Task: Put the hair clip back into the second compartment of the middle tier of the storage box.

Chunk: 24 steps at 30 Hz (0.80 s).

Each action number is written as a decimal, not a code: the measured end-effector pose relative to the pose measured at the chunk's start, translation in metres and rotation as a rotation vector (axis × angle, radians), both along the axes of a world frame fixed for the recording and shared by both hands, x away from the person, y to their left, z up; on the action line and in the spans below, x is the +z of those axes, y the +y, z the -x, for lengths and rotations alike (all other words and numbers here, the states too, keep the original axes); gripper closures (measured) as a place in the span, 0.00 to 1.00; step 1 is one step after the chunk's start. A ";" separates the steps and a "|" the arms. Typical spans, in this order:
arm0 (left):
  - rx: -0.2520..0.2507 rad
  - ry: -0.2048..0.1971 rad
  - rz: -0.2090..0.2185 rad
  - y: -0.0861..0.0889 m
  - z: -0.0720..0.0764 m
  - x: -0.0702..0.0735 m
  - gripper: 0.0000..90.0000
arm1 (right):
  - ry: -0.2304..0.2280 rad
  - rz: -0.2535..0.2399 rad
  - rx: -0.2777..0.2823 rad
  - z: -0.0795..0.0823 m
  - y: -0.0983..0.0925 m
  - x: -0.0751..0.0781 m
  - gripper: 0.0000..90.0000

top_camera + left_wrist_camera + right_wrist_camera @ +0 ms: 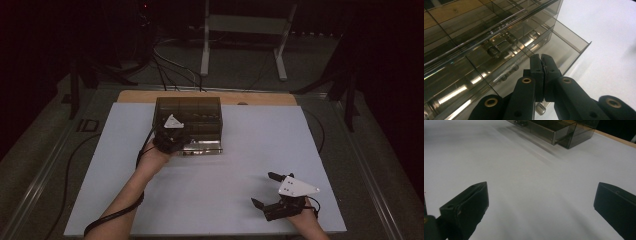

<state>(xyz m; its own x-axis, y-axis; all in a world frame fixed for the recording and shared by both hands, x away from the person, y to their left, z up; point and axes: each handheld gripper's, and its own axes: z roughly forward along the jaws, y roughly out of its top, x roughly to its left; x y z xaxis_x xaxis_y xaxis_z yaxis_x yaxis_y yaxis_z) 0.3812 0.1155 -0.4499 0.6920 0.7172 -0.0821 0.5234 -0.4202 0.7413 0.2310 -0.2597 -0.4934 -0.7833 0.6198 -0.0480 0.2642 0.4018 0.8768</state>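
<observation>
Clearly a job for the left gripper [172, 139]: jaws pressed together at the front of the smoky drawer box [188, 123], bottom drawer [202, 146] already standing out toward the person. Right gripper [268, 191] well away from that box, jaws wide apart.

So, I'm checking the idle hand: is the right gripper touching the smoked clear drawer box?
Apart. In the high view the right gripper sits near the table's front edge, with bare white tabletop between it and the drawer box.
</observation>
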 end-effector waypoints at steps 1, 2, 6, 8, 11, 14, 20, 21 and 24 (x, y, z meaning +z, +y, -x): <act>-0.002 0.004 0.000 0.000 -0.001 -0.001 0.99 | 0.000 0.000 0.001 0.000 0.000 0.000 0.00; -0.002 0.007 0.000 -0.001 -0.002 -0.002 0.99 | 0.000 0.000 0.001 0.000 0.000 0.000 0.00; 0.008 0.012 -0.009 -0.002 -0.004 -0.005 0.99 | 0.001 0.000 0.002 0.000 0.000 0.000 0.00; 0.005 0.018 -0.013 -0.002 -0.005 -0.006 0.98 | 0.001 0.000 0.003 0.000 0.000 0.000 0.00; 0.007 0.019 -0.022 -0.003 -0.006 -0.007 0.98 | 0.001 0.001 0.005 0.000 0.000 0.000 0.00; 0.012 0.020 -0.031 -0.005 -0.007 -0.008 0.98 | 0.002 0.002 0.006 0.000 0.000 0.000 0.00; 0.014 0.020 -0.039 -0.008 -0.010 -0.008 0.98 | 0.004 0.002 0.006 0.000 0.000 0.000 0.00; 0.017 0.019 -0.045 -0.008 -0.010 -0.008 0.98 | 0.004 0.003 0.006 0.000 0.001 0.000 0.00; 0.021 0.016 -0.051 -0.010 -0.012 -0.008 0.97 | 0.005 0.003 0.007 0.000 0.000 0.000 0.00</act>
<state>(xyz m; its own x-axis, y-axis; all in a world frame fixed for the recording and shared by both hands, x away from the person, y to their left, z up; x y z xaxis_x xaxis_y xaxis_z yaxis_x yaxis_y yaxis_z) 0.3937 0.1057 -0.4582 0.6754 0.7353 -0.0560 0.5439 -0.4455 0.7111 0.2310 -0.2592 -0.4938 -0.7878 0.6142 -0.0461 0.2654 0.4060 0.8745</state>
